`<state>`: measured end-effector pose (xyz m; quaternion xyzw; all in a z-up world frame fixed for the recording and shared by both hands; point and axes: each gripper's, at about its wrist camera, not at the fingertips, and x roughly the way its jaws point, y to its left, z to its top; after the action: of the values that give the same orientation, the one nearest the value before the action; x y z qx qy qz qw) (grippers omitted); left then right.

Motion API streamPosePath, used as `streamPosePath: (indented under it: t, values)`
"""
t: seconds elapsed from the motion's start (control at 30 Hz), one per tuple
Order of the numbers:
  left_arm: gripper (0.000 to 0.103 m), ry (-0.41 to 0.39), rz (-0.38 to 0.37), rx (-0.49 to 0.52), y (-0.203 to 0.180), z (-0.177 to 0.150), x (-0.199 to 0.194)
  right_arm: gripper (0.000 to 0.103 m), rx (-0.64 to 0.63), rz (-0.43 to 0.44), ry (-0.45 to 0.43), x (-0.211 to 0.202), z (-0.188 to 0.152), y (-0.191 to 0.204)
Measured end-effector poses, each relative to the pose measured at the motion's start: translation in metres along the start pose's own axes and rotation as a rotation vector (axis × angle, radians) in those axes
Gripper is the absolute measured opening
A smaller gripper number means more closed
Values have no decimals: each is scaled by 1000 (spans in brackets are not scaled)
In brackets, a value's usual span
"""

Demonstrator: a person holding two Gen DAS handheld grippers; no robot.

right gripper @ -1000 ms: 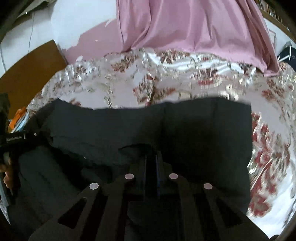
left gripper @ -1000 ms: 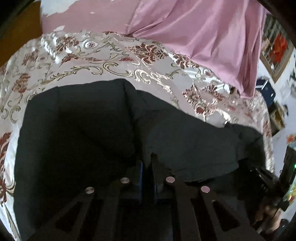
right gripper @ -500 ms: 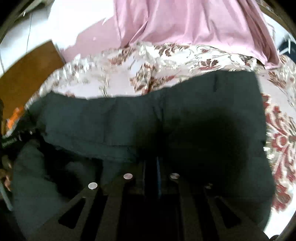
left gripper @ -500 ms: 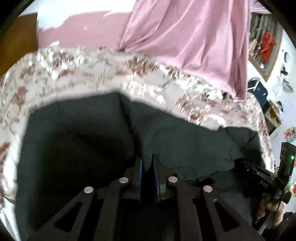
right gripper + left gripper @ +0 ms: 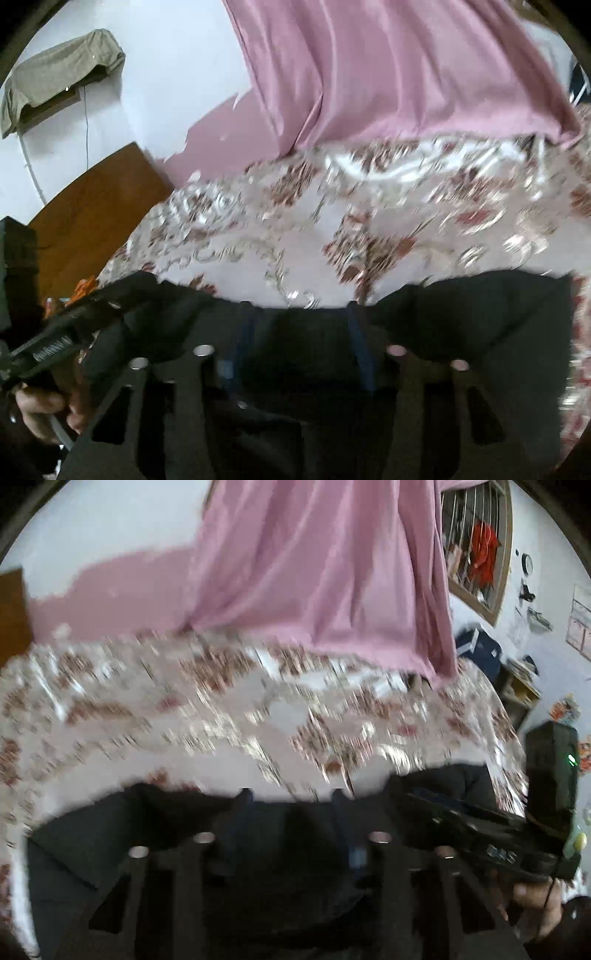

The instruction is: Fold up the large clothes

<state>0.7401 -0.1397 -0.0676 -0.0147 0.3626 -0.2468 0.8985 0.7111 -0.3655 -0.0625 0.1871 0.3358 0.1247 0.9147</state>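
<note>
Room: I look over a bed (image 5: pixel 207 716) under a shiny floral cover, a pink curtain (image 5: pixel 317 565) hanging behind it, a wooden headboard (image 5: pixel 92 206) at one side.
Garment (image 5: pixel 88 834): a large dark piece of clothing lies on the near part of the bed, spread wide under both cameras, its far edge running across each view; both pictures are blurred, so I cannot tell what kind of garment it is.
Left hand-held gripper (image 5: pixel 291 797): its jaws have just been opening and now stand apart; the cloth lies below and between them, but I see no pad pressing on it.
Right hand-held gripper (image 5: pixel 299 308): the same, jaws just opened and standing apart over the cloth, nothing pinched.
Handling: I judge the cloth soft and limp, fairly light, not fragile; it will sag and drag wherever it is unsupported, and the glossy cover may let it slide.
Where to hold: I would pinch the far edge or a corner, one hand-held gripper at each end of an edge, taking both layers so the fold stays square.
Risk: catching the cover along with the cloth.
</note>
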Motion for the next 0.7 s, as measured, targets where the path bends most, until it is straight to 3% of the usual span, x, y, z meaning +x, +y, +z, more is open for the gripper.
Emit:
streamPosePath:
  t: [0.17,0.3,0.37,0.5,0.7]
  values:
    - [31,130,-82,69,8,-32,21,23,-58,56,132,26,-29,-6]
    - [31,209,3,268,-15,-51,33,20,-90,81,240,42,-46,-12]
    - [31,229,50,328,-24,-58,40,19,-99,70,268,50,-52,-11]
    - [31,235,80,355,-28,-62,44,19,-158,21,287,60,-63,-3]
    - [31,213,114,388,-31,-65,48,18,-141,31,273,64,-67,-6]
